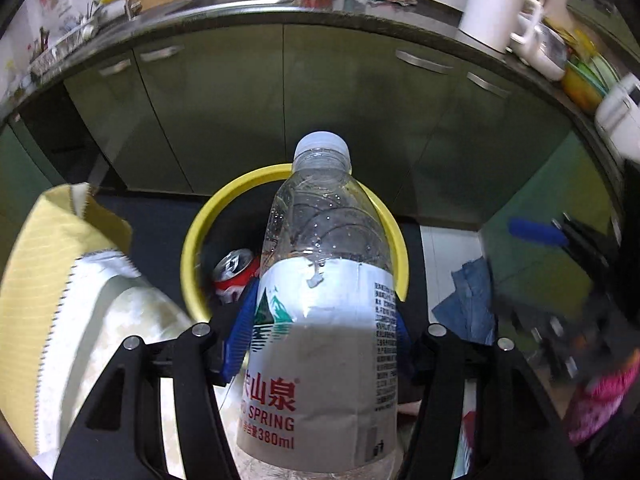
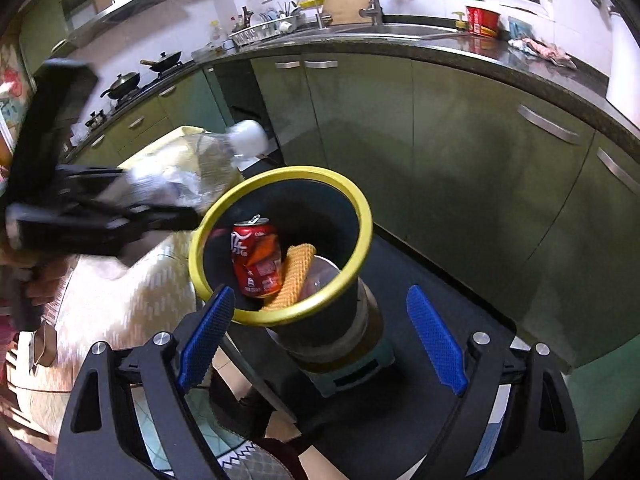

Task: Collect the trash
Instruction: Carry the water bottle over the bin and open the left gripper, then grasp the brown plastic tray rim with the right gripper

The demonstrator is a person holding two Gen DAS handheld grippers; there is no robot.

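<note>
My left gripper (image 1: 324,328) is shut on a clear plastic water bottle (image 1: 320,280) with a white cap and white label, held cap-forward over the yellow rim of a dark trash bin (image 1: 192,248). A red cola can (image 1: 234,274) lies inside the bin. In the right wrist view the bin (image 2: 358,204) holds the red can (image 2: 256,258), an orange waffle-textured piece (image 2: 294,276) and a clear item. My right gripper (image 2: 320,336) is open and empty just in front of the bin. The left gripper with the bottle (image 2: 208,164) is to the bin's left.
Green kitchen cabinets (image 2: 460,160) stand behind the bin under a dark countertop (image 2: 440,48) with a sink and a red cup. A table with a pale yellow cloth (image 1: 48,264) is on the left. A blue rag (image 1: 472,300) lies on the floor.
</note>
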